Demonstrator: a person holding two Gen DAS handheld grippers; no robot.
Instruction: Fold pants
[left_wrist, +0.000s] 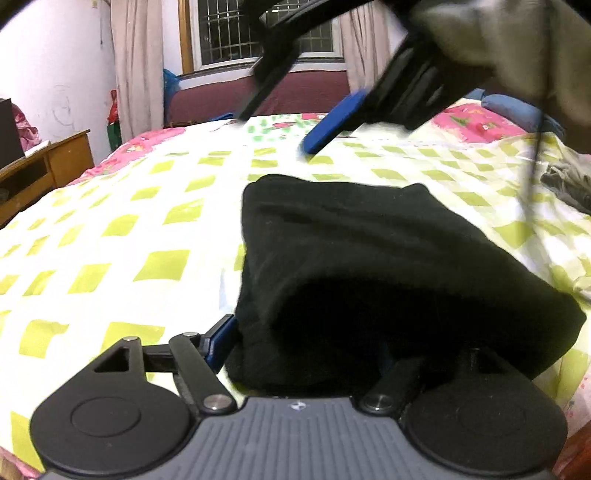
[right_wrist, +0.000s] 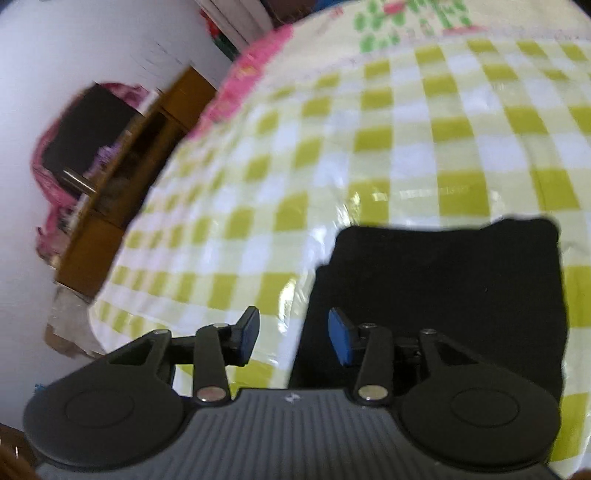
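The black pants (left_wrist: 369, 258) lie folded in a compact bundle on the green-checked bed cover (left_wrist: 110, 240). In the left wrist view the near edge of the bundle drapes over my left gripper (left_wrist: 306, 354); its left blue finger (left_wrist: 221, 339) shows beside the cloth and the right finger is hidden under it. My right gripper (left_wrist: 332, 133) hovers above the bed beyond the bundle, blurred. In the right wrist view my right gripper (right_wrist: 293, 338) is open and empty, above the left edge of the folded pants (right_wrist: 443, 295).
A wooden bedside cabinet (left_wrist: 44, 166) stands left of the bed. A dark red headboard (left_wrist: 295, 92) and a window are behind. A blue pillow (left_wrist: 517, 107) and a dark garment (left_wrist: 569, 184) lie at the right of the bed.
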